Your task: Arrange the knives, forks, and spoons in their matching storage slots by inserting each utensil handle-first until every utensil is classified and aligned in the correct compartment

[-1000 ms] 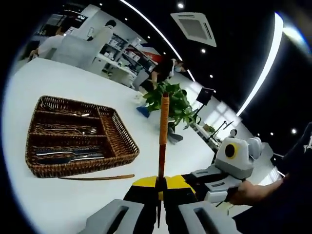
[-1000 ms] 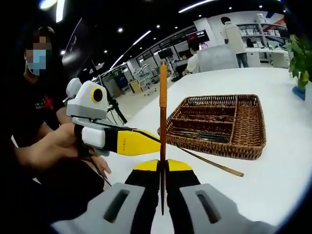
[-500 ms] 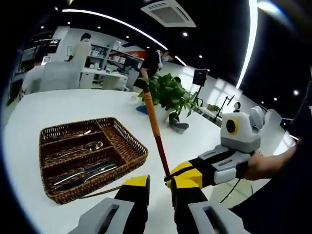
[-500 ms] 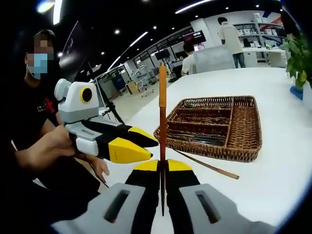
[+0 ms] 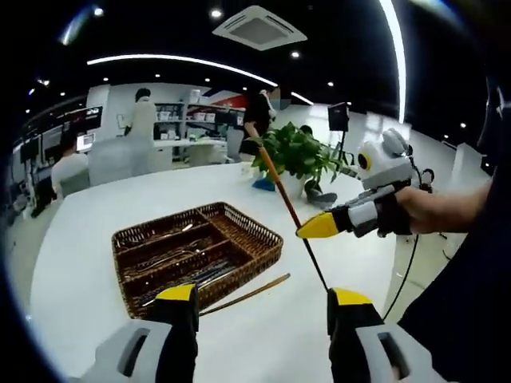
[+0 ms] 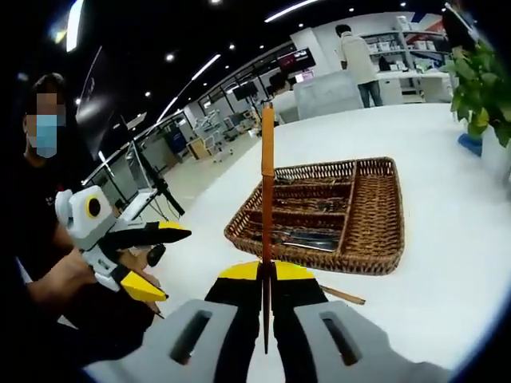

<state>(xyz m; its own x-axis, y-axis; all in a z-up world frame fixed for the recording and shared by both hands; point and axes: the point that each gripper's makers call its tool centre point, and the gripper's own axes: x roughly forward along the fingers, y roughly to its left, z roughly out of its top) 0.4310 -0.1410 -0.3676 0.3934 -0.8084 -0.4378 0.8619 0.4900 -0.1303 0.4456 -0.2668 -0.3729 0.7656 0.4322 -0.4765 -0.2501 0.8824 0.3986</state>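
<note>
While the right gripper (image 6: 267, 281) has its jaws pinching a chopstick (image 6: 267, 199) upright by its thin end, the left gripper (image 5: 263, 307) has its jaws spread wide with nothing between them. Seen from the left gripper view, the right gripper (image 5: 319, 227) carries the chopstick (image 5: 281, 191) slanted above the white bench (image 5: 96, 223). A second chopstick (image 5: 246, 294) lies flat on the bench, just beside the near wall of the basket (image 5: 259, 239). Metal cutlery (image 6: 299, 234) lies in the compartments of the basket (image 6: 385, 215); which kind sits where cannot be told. A plant (image 5: 299, 155) stands beyond the basket
</note>
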